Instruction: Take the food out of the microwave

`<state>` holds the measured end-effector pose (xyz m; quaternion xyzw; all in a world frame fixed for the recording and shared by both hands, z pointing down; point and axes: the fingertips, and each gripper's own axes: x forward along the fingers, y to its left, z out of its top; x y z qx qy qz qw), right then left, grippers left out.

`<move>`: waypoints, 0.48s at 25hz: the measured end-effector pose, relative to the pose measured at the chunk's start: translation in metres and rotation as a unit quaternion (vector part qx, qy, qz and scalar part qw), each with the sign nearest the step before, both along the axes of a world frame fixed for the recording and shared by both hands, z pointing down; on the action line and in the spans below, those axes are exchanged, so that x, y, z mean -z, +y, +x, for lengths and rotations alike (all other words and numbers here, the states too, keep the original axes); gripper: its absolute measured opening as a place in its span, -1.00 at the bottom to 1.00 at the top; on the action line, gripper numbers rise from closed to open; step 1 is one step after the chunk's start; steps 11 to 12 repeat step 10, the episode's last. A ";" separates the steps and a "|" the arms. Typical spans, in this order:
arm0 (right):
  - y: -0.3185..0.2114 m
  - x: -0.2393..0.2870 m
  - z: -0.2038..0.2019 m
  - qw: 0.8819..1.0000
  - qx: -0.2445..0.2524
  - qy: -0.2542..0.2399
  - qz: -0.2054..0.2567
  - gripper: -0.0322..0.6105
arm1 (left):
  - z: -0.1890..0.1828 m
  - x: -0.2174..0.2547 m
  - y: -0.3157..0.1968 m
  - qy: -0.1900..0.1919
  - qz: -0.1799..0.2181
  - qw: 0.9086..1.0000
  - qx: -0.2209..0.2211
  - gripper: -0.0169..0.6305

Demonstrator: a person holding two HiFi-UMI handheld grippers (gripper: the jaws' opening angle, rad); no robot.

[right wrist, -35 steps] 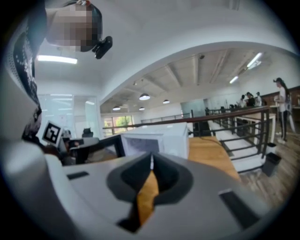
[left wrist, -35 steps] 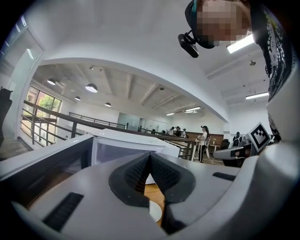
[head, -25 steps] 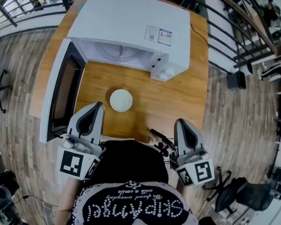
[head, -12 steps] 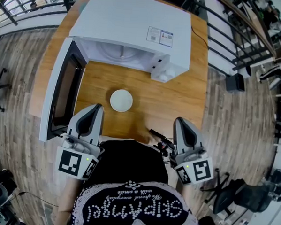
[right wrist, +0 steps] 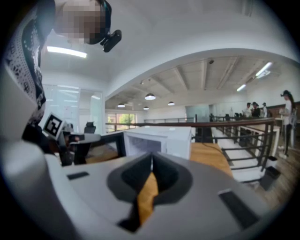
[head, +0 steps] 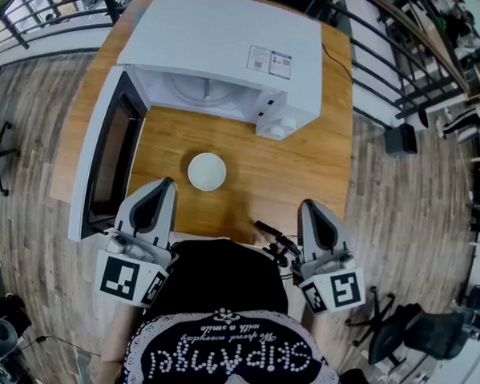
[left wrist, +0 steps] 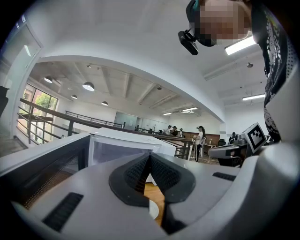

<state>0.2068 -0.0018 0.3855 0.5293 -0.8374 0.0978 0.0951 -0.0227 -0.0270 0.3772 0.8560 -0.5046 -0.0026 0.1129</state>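
The left claw [head: 165, 182] and right claw [head: 308, 207] are near, both pinched together and holding nothing. The bowl [head: 206, 171] sits out on the table [head: 306, 162], just past the left claw and a bit right, so that claw is closer. Farther back, the microwave [head: 223, 50] stands open.

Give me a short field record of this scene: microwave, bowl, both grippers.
microwave: on the table, door swung open, nothing seen inside
bowl: white, on the table before the microwave, apart from both grippers
left gripper: shut, empty, short of the bowl
right gripper: shut, empty, at the table's near edge
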 end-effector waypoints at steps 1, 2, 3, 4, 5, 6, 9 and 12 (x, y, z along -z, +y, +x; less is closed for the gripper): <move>0.000 0.001 0.001 1.000 -0.002 0.000 0.001 -0.79 | 0.001 0.000 0.000 0.000 0.001 1.000 -0.002 -0.85; 0.000 0.001 0.002 1.000 -0.004 0.000 0.003 -0.79 | 0.001 0.001 0.000 -0.001 0.001 1.000 -0.003 -0.85; 0.000 0.002 0.003 1.000 -0.006 -0.001 0.004 -0.79 | 0.002 0.001 0.001 0.000 0.002 1.000 -0.005 -0.85; 0.000 0.003 0.004 1.000 -0.009 -0.002 0.004 -0.79 | 0.002 0.002 0.002 -0.001 0.003 1.000 -0.006 -0.85; 0.001 0.003 0.006 1.000 -0.011 -0.001 0.005 -0.79 | 0.002 0.002 0.002 -0.001 0.003 1.000 -0.006 -0.85; 0.001 0.003 0.008 1.000 -0.013 0.000 0.007 -0.79 | 0.002 0.002 0.003 -0.001 0.003 1.000 -0.007 -0.85; 0.002 0.005 0.015 1.000 -0.020 0.006 0.012 -0.79 | 0.002 0.001 0.006 -0.001 0.002 1.000 -0.007 -0.85; 0.003 0.006 0.018 1.000 -0.023 0.008 0.014 -0.79 | 0.002 0.001 0.007 -0.001 0.002 1.000 -0.006 -0.85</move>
